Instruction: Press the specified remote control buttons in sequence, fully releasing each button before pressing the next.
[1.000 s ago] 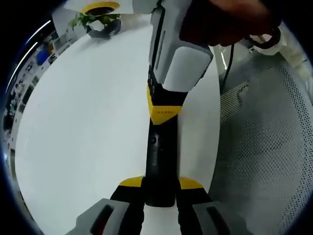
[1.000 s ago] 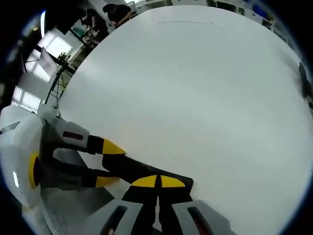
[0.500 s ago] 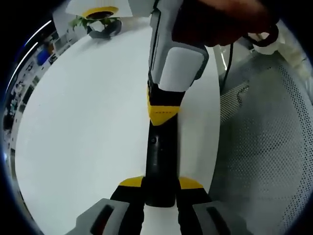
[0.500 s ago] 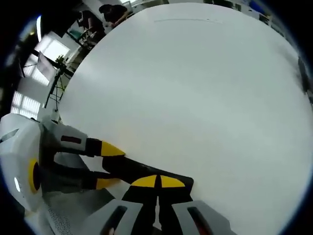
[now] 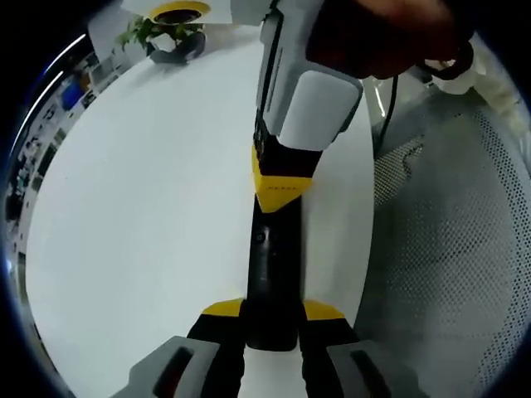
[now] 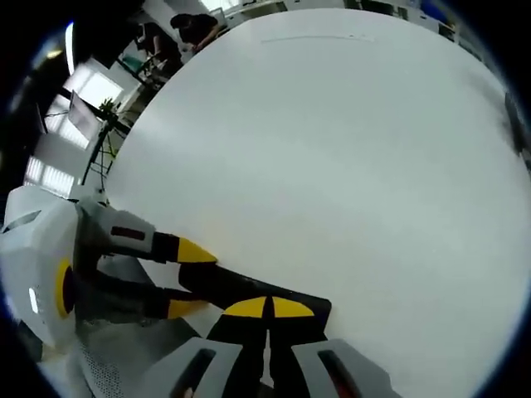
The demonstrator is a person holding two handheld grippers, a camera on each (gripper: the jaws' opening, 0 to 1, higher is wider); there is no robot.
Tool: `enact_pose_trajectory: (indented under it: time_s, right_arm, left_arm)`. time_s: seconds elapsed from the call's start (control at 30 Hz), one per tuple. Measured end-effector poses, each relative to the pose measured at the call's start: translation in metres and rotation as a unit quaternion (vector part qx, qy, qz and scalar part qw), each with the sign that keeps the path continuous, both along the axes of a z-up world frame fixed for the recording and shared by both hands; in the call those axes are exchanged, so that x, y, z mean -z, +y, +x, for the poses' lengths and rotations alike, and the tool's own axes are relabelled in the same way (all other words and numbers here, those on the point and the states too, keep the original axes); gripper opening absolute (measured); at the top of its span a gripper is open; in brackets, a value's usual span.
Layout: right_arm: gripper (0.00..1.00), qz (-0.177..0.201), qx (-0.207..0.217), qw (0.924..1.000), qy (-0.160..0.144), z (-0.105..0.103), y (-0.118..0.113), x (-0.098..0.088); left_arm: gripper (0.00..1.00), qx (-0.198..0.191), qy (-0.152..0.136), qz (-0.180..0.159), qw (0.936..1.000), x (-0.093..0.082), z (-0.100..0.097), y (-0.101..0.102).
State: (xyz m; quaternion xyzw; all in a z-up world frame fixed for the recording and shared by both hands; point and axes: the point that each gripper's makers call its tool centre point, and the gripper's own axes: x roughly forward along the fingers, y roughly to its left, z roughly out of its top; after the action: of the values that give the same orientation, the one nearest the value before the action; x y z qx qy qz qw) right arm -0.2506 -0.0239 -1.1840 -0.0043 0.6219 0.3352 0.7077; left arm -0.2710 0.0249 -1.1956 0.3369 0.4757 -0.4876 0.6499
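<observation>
Nearest in the left gripper view, the left gripper (image 5: 270,323) is clamped on the black remote control (image 5: 272,278) above the white table (image 5: 141,207). Farther along, the right gripper (image 5: 282,189), tips together, bears on it; lifting fully off likely comes next.

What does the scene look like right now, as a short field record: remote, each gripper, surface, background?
remote: black remote, lying on the white table
left gripper: left gripper, jaws shut on the remote's near end
right gripper: right gripper, jaws together, yellow tips on the remote's top face
right gripper contact: pressing or just touching, cannot tell
surface beside table: grey perforated mesh
background: potted plant at the table's far edge
</observation>
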Motion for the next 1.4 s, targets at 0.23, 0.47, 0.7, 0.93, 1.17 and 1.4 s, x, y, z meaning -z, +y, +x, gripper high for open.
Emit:
enact_pose_trajectory:
  time_s: [0.23,0.47,0.7,0.93,1.17,1.4]
  right_arm:
    - [0.0,0.005,-0.003,1.0,0.001,-0.0016,0.0029,-0.0021]
    - [0.0,0.0,-0.006,1.0,0.001,-0.0015,0.0022,0.0006]
    - [0.0,0.002,0.0,1.0,0.001,-0.0012,0.0023,0.0015]
    - [0.0,0.004,-0.001,1.0,0.004,-0.0003,0.0026,0.0024]
    - [0.0,0.024,0.004,0.9996,-0.011,-0.0022,0.0015,0.0003]
    - [0.0,0.023,0.002,0.9997,-0.008,-0.0049,-0.0002,-0.0032]
  left_arm:
    - [0.23,-0.001,-0.001,-0.003,1.0,-0.0003,-0.0002,-0.0002]
    - [0.23,0.0,0.0,-0.002,1.0,-0.0003,-0.0002,-0.0002]
    - [0.23,0.002,-0.001,-0.009,1.0,-0.0004,0.0001,0.0002]
    - [0.23,0.002,0.002,-0.007,1.0,-0.0006,0.0002,0.0]
    - [0.23,0.0,0.003,-0.009,1.0,-0.0011,0.0003,0.0003]
    - [0.23,-0.003,0.001,-0.009,1.0,-0.0009,0.0005,-0.0002]
